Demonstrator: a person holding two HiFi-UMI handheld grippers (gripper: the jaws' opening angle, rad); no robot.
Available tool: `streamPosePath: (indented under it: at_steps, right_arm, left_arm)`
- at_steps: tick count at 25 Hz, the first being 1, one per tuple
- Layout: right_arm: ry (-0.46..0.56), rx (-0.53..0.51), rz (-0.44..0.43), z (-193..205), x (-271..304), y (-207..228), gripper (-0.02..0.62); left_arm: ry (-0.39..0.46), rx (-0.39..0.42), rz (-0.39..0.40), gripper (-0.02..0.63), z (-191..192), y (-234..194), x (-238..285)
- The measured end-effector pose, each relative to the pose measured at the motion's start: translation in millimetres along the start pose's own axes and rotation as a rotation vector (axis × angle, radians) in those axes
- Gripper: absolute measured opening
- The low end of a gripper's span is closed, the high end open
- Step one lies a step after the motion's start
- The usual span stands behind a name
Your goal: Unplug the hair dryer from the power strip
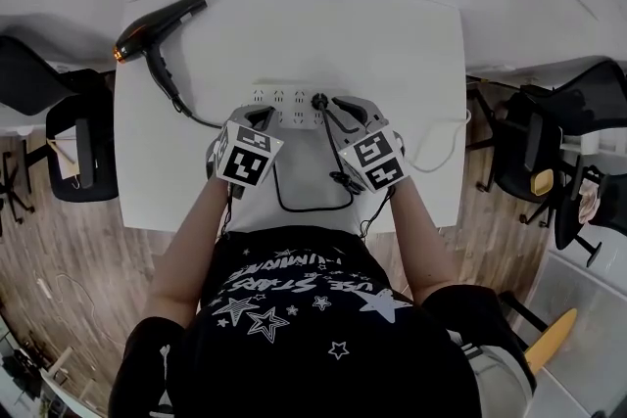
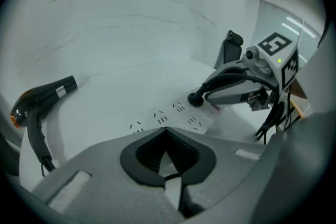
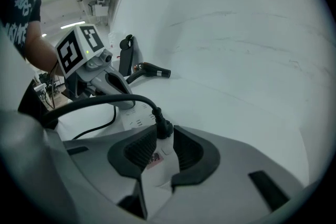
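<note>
**Two claws at the strip, plug seated**

My right claw (image 3: 165,136) is released. Its pads stand either side of the plug (image 3: 163,124) without pressing it. The plug sits in the power strip (image 1: 284,98) at the middle of the head view. My left claw (image 2: 167,131) is clenched on nothing, with its tips together over the strip's left half. I cannot tell whether they press on it.

The risk I see is closing on the thin neck where the cord (image 3: 100,99) leaves the plug, where the pads may slip. A slanted pull could also lift the whole strip unless the left claw pins it.

Both claws slope down and away from me, and my forearms rise from the frame's bottom edge. The hair dryer (image 1: 157,29) lies at the table's (image 1: 392,44) upper left.
</note>
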State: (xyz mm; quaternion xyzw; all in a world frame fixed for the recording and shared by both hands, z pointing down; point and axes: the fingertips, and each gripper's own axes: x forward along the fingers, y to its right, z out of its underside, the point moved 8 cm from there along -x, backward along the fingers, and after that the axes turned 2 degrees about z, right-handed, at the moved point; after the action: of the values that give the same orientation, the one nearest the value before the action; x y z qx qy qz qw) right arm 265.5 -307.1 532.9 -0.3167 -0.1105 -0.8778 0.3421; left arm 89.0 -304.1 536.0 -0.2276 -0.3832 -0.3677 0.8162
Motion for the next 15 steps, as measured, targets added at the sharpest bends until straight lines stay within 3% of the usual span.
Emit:
streamPosePath:
  at_steps: [5,15]
  right_arm:
    - [-0.024,-0.169,-0.014,-7,13,-7,0.137]
    - [-0.007,-0.221,-0.016,-15,15,-9,0.13]
  left_arm:
    - [-0.012,-0.022,0.019,0.008,-2,-2,0]
    - [-0.047,-0.015,0.04,0.008,-4,-5,2]
